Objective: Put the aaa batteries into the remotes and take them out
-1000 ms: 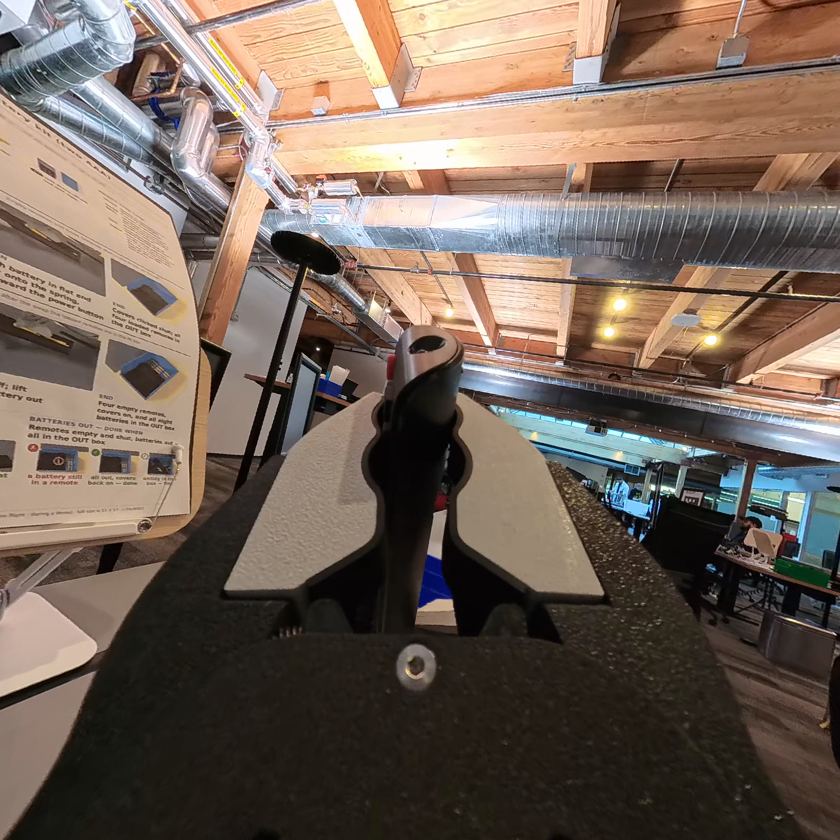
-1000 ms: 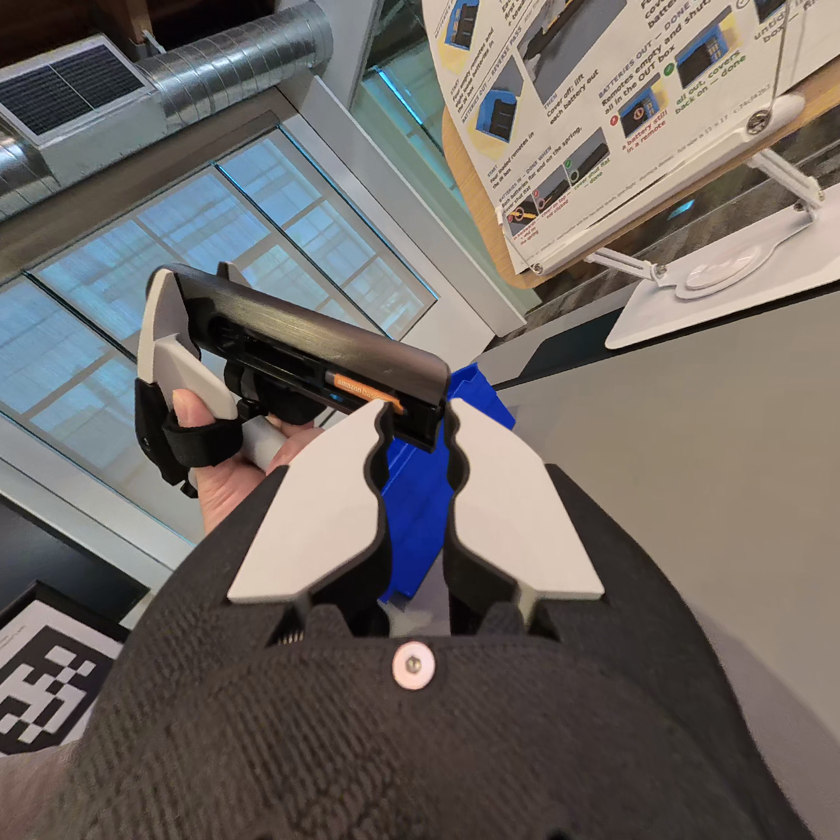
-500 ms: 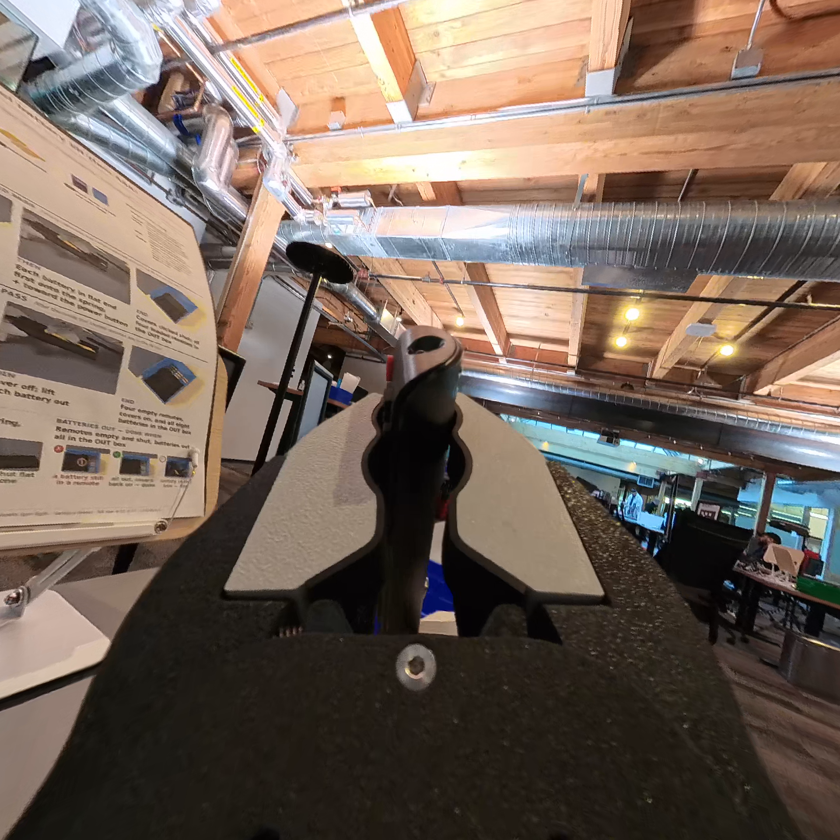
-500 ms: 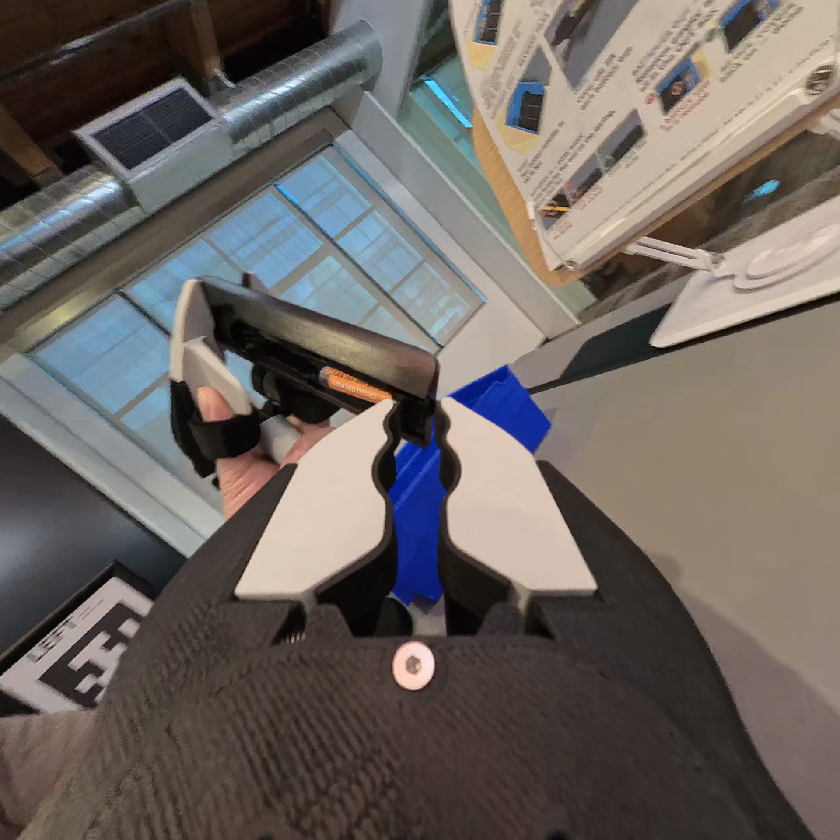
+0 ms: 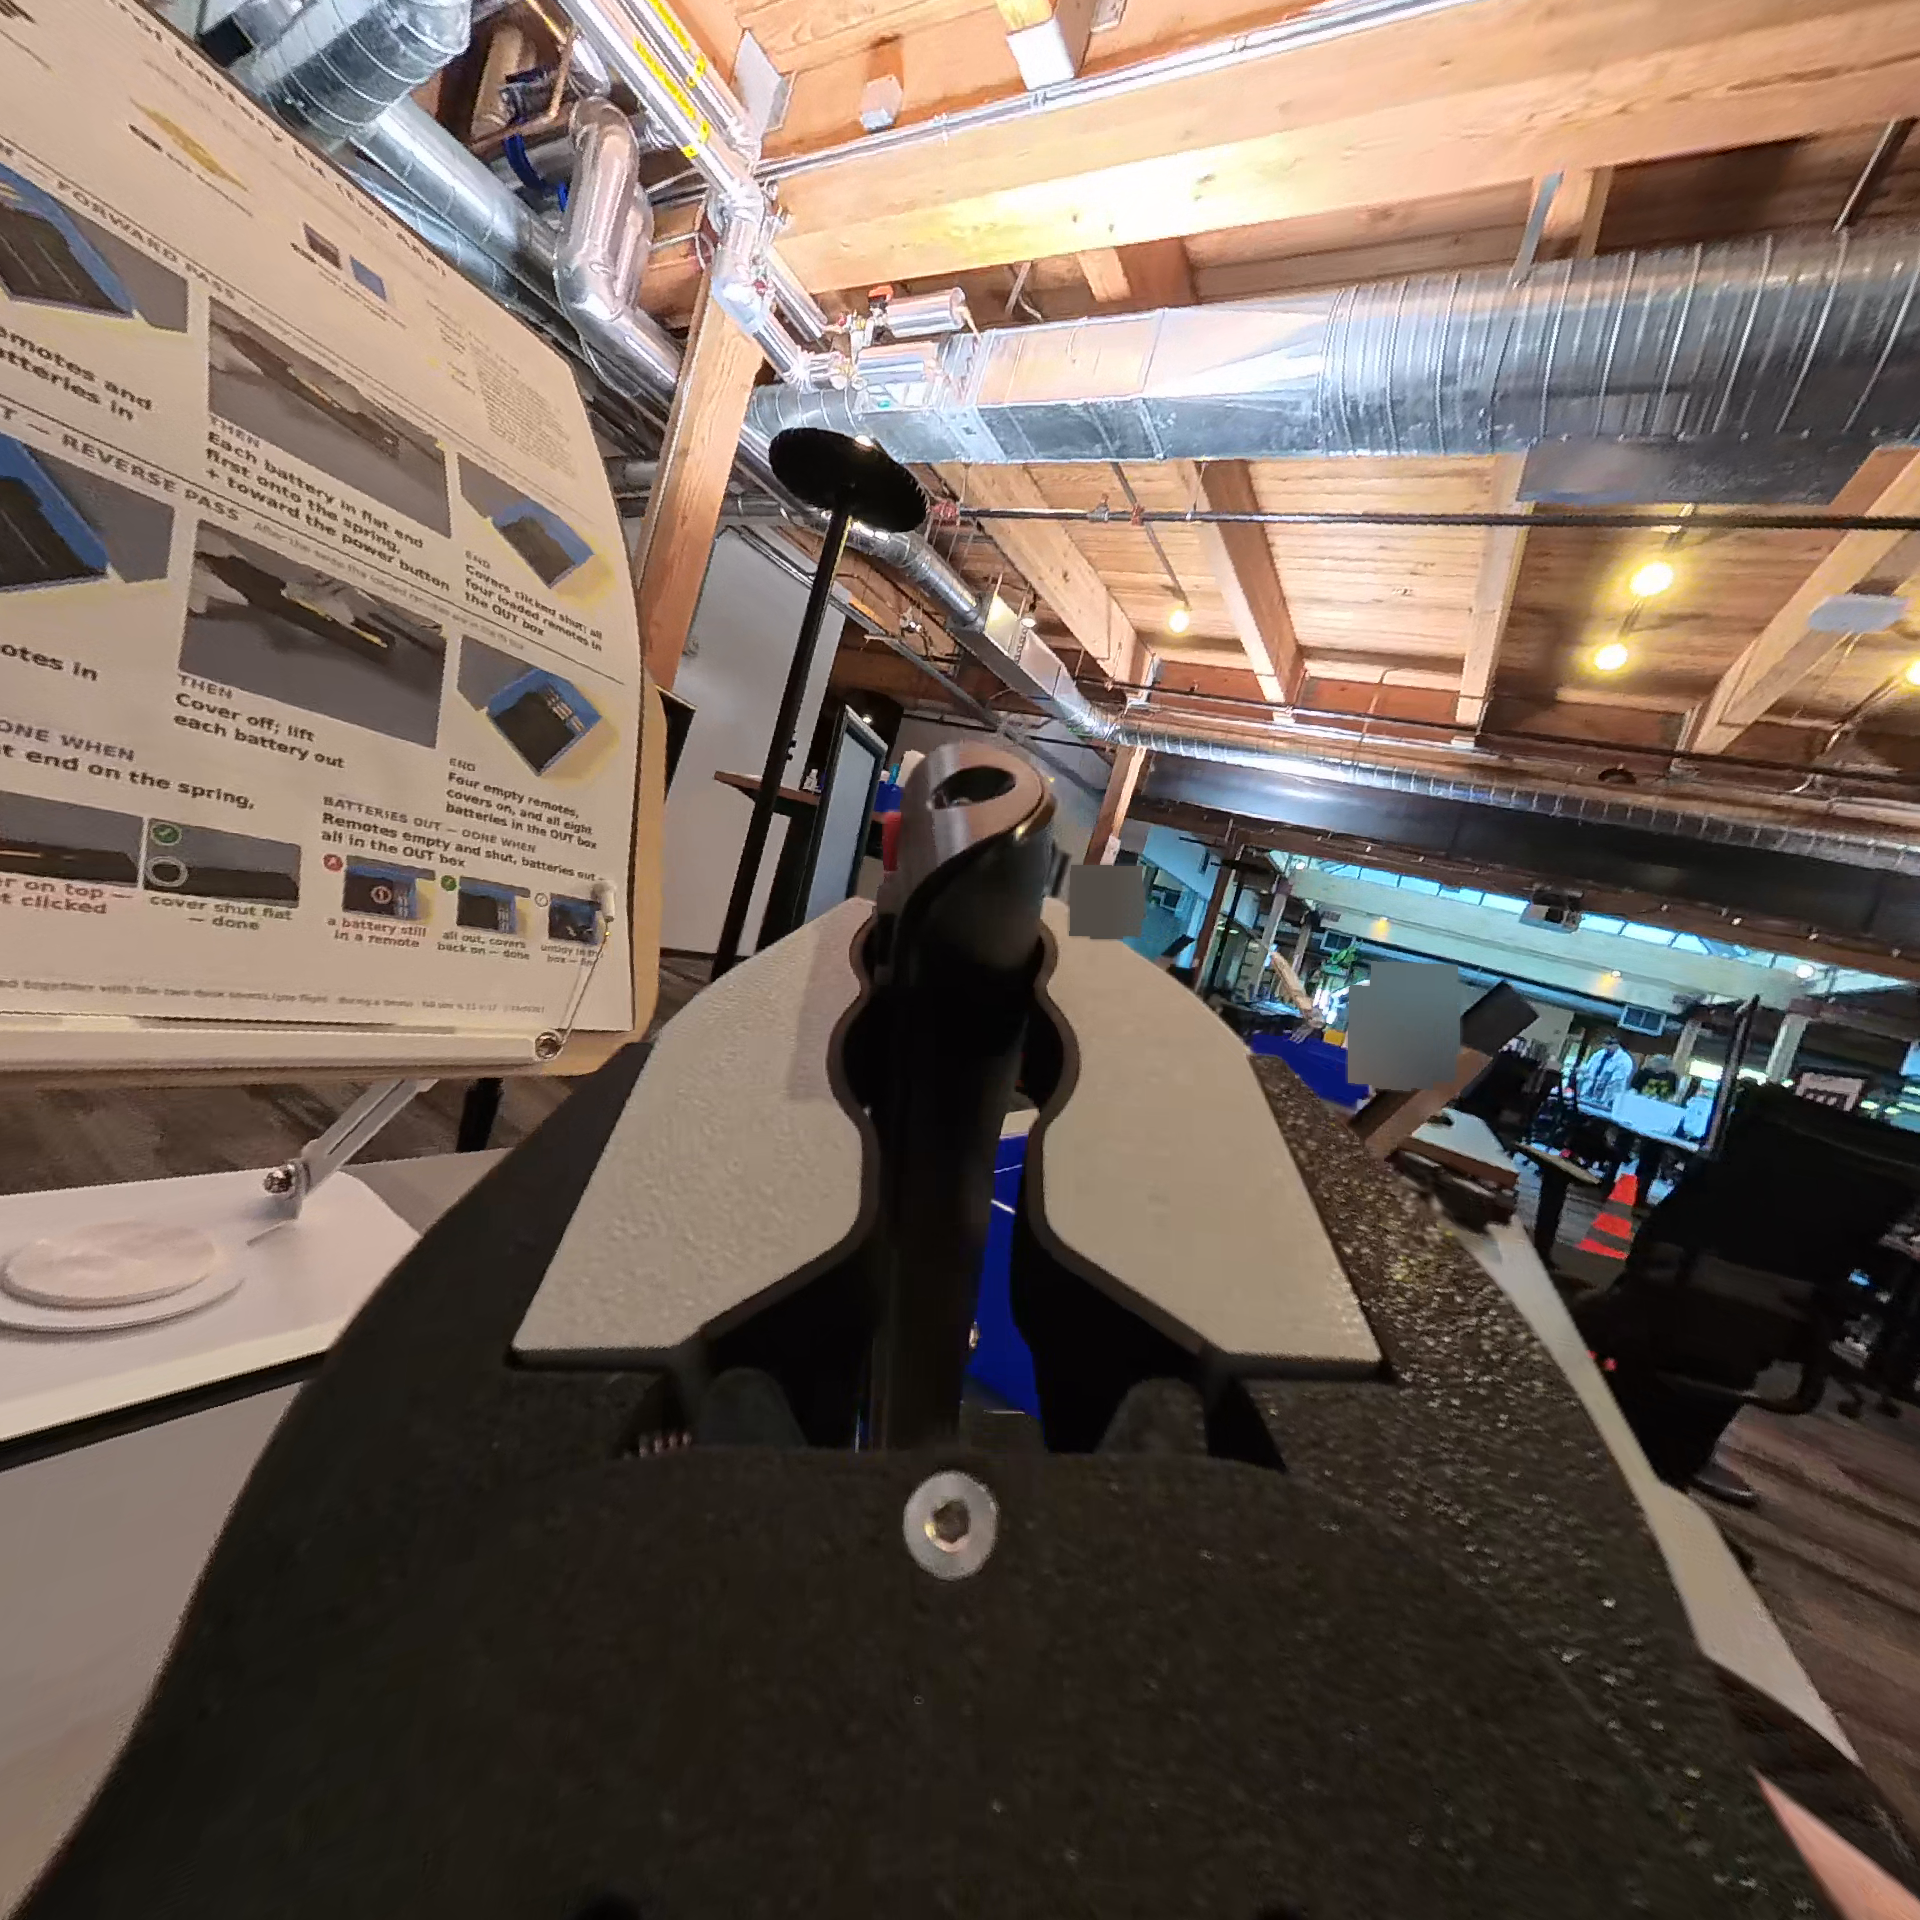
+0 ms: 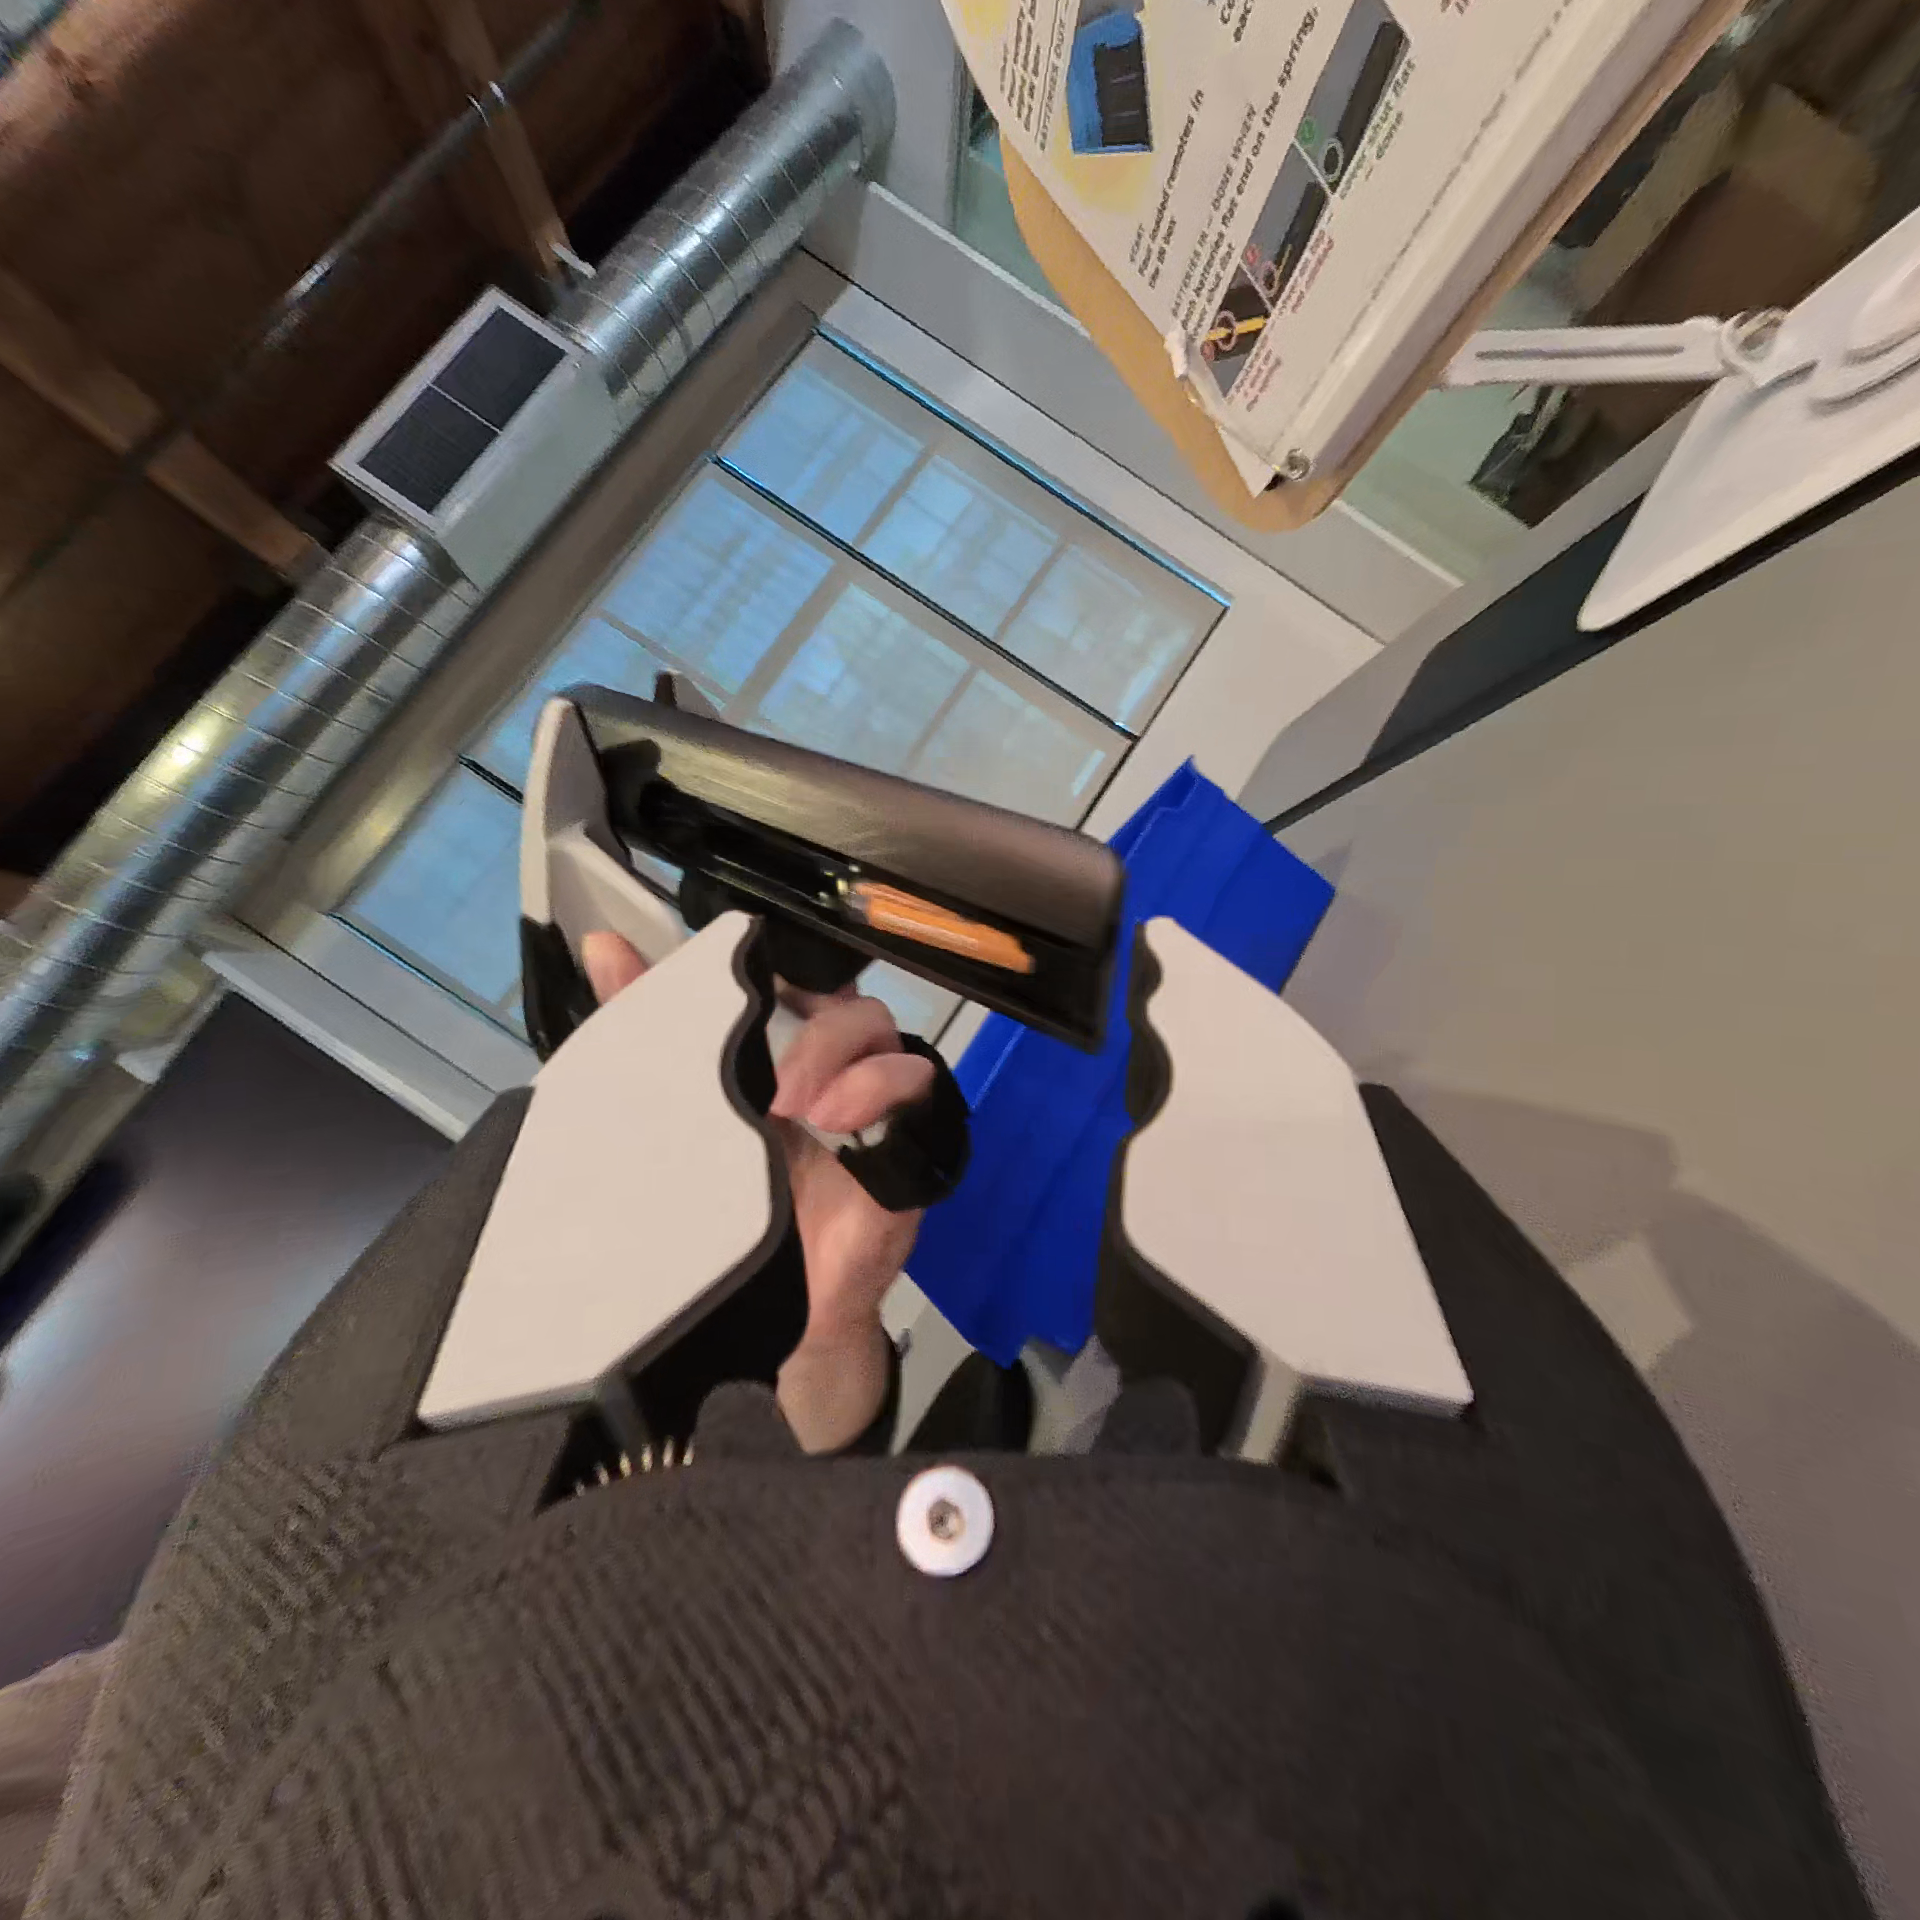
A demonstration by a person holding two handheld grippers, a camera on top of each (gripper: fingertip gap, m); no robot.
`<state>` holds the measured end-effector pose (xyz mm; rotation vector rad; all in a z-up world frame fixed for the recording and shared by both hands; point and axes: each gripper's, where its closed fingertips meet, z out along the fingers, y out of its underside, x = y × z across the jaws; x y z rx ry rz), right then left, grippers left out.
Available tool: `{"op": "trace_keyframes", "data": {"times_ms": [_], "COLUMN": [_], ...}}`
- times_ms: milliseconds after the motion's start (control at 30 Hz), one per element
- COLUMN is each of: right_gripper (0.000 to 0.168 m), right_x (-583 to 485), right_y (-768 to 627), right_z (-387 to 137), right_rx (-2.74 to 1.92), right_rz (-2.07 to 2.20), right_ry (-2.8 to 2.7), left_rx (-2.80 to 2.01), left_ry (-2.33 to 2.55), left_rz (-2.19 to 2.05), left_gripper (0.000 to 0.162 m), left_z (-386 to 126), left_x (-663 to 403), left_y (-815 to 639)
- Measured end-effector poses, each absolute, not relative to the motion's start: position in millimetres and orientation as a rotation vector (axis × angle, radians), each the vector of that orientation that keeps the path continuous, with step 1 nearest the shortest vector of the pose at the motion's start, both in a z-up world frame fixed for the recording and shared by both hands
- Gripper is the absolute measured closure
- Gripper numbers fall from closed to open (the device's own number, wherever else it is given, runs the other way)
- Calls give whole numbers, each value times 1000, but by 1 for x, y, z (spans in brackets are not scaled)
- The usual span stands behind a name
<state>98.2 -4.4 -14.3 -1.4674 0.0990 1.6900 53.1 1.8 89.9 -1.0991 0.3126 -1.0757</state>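
My left gripper [image 5: 951, 966] is shut on a black remote [image 5: 961, 997], held on edge and pointing up toward the ceiling. In the right wrist view the same remote [image 6: 852, 821] is held in the air by the left gripper [image 6: 566, 862]. Its battery bay is uncovered, with an orange AAA battery [image 6: 940, 925] lying in it near the right end. My right gripper [image 6: 940, 956] is open wide and empty, its fingertips level with the battery end of the remote. A hand [image 6: 842, 1153] shows between its fingers.
A blue bin [image 6: 1143, 1049] stands on the grey table [image 6: 1662, 987] behind the remote; it also shows in the left wrist view [image 5: 1003, 1247]. An instruction board [image 5: 291, 623] on a white stand base [image 5: 156, 1278] stands at the left; it shows in the right wrist view [image 6: 1299, 208] too.
My right gripper has opened from nearly shut to wide open and tilted. The remote's battery end now lies between its fingertips. The left gripper keeps its hold and has turned slightly.
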Motion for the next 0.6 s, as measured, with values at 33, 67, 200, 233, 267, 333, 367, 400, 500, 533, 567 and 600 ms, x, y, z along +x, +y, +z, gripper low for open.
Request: {"op": "trace_keyframes", "data": {"times_ms": [33, 67, 200, 233, 267, 333, 367, 400, 500, 533, 567, 600], "right_gripper": [101, 101, 101, 103, 106, 108, 109, 109, 107, 108, 108, 108], "right_x": [95, 93, 91, 92, 93, 92, 92, 91, 92, 92, 92, 93], "right_y": [-3, -2, 2, 4, 5, 7, 7, 8, 8, 8, 7, 7], "right_z": [-16, -20, -25, -26, -27, -32, -34, -36, -36, -35, -35, -33], "right_rx": [-1503, -1543, -1597, -1599, -1600, -1628, -1640, -1649, -1652, -1651, -1653, -1651], "right_rz": [1678, 1647, 1593, 1587, 1577, 1558, 1552, 1544, 1545, 1550, 1549, 1543], "right_ry": [96, 85, 100, 122, 137, 138, 137, 138, 133, 132, 123, 109], "left_rx": [-1100, -1103, -1106, -1108, -1105, -1117, -1118, -1118, -1117, -1120, -1122, -1122], "left_ry": [324, 339, 376, 379, 381, 409, 415, 421, 438, 439, 436, 431], "left_rz": [-1054, -1030, -971, -964, -957, -929, -919, -912, -890, -898, -910, -921], "left_gripper": [139, 139, 139, 138, 139, 139, 139, 139, 138, 139, 139, 138], "left_z": [88, 87, 85, 84, 84, 81, 80, 80, 79, 80, 80, 81], "left_x": [55, 56, 62, 64, 65, 71, 73, 75, 78, 79, 79, 78], "left_y": [2, 2, 0, -1, -2, -4, -5, -5, -8, -8, -8, -8]}}
